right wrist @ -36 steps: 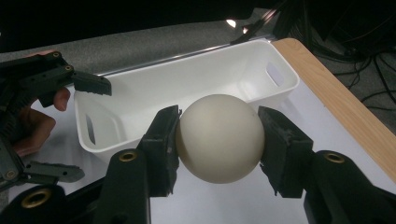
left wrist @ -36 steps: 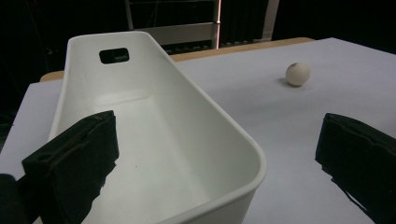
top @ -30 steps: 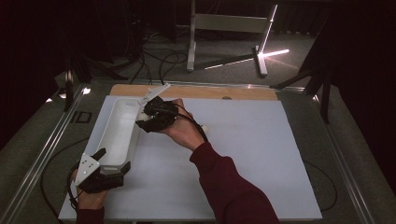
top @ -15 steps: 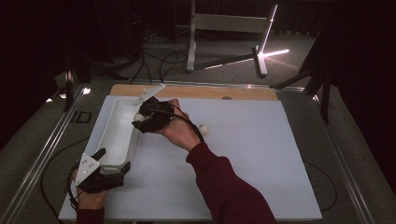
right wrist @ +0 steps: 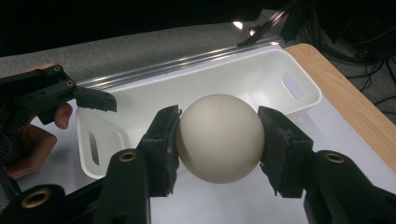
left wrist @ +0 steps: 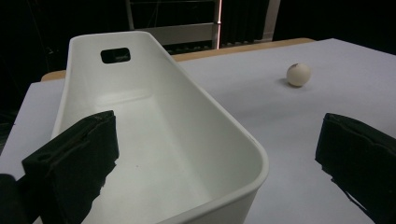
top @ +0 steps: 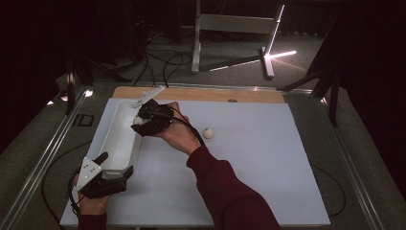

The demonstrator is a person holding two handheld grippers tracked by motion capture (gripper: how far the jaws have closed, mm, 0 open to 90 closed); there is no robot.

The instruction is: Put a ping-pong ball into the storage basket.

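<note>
You had the right gripper closed on a pale ball, its two black pads pressed on opposite sides at the widest part, and you held it over the right-hand rim of the white bin toward its far end. From the right gripper view the ball hung just short of the bin's long wall, with the hollow of the bin beyond it.

That ball looked smooth, hard and light, much like a table-tennis ball, so I judged it would slip rather than dent. The hold across its middle was the right one; a grip nearer the top or bottom would likely have squeezed it out. Let go from any height, it would probably have bounced off the hard plastic floor of the bin.

Your left gripper sat at the near end of the bin with its jaws standing open, one inside the wall and one outside, neither pad pressing on it as far as I could tell. The bin looked stiff and light, so it could slide on the white sheet if knocked.

A second ball lay on the sheet to the right of your hand, well apart from the bin. It bore a small dark mark I could not make out. The bin's floor below the held ball was hidden by the ball itself and by your hand in the high view.
</note>
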